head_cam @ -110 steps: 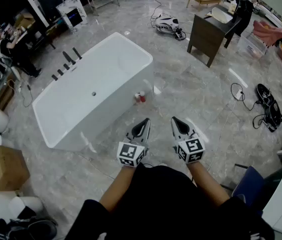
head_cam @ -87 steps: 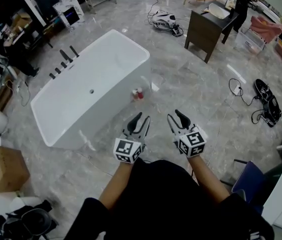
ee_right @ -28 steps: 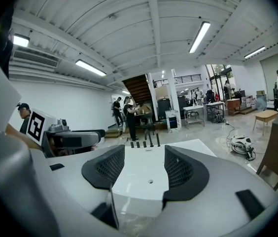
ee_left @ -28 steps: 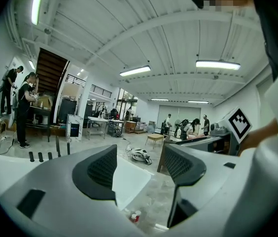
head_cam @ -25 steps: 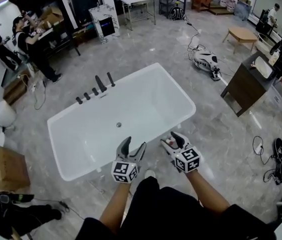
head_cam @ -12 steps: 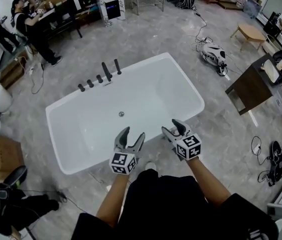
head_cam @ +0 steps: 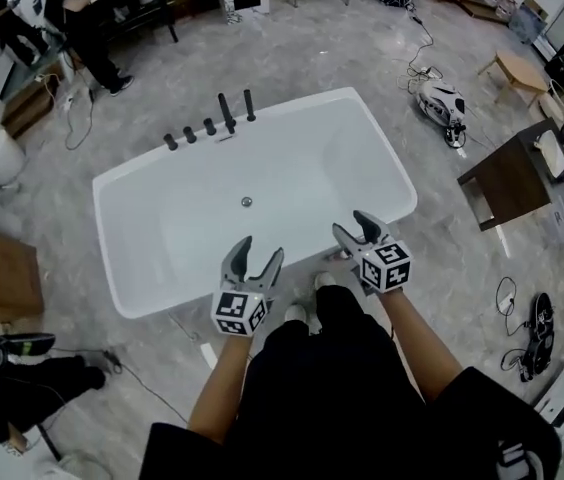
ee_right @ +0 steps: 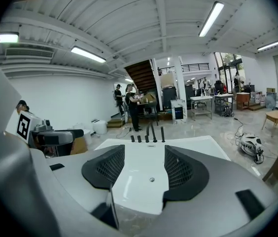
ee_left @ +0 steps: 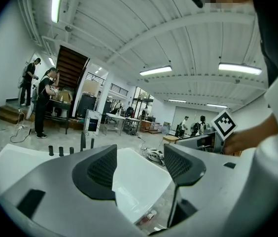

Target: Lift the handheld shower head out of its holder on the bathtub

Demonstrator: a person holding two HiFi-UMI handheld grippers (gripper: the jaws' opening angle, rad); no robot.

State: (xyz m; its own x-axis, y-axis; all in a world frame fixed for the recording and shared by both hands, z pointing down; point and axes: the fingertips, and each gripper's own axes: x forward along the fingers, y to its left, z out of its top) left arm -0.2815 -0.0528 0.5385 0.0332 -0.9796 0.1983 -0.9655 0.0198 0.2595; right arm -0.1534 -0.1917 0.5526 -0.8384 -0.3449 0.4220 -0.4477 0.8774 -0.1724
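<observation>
The white bathtub [head_cam: 162, 268] lies across the middle of the head view. A row of black fittings stands on its far rim. The rightmost upright black stick is the handheld shower head [head_cam: 250, 104] in its holder, also seen as the shower head [ee_right: 162, 134] and the shower head [ee_left: 91, 142]. My left gripper [head_cam: 257, 255] hovers open over the near rim, holding nothing. My right gripper [head_cam: 354, 228] is open too, at the near rim further right. Both are a full tub width short of the fittings.
A curved black spout [head_cam: 226, 113] and three low knobs [head_cam: 190, 135] stand left of the shower head. The drain [head_cam: 246, 202] sits in the tub floor. People [head_cam: 72, 13] stand at the far left. A cardboard box [head_cam: 2, 273] lies left, a dark cabinet [head_cam: 507, 183] right, with cables on the floor.
The tub has come close and now lies broadside in front of me. Both grippers have advanced from over the floor to the near rim, with their jaws spread wider.
</observation>
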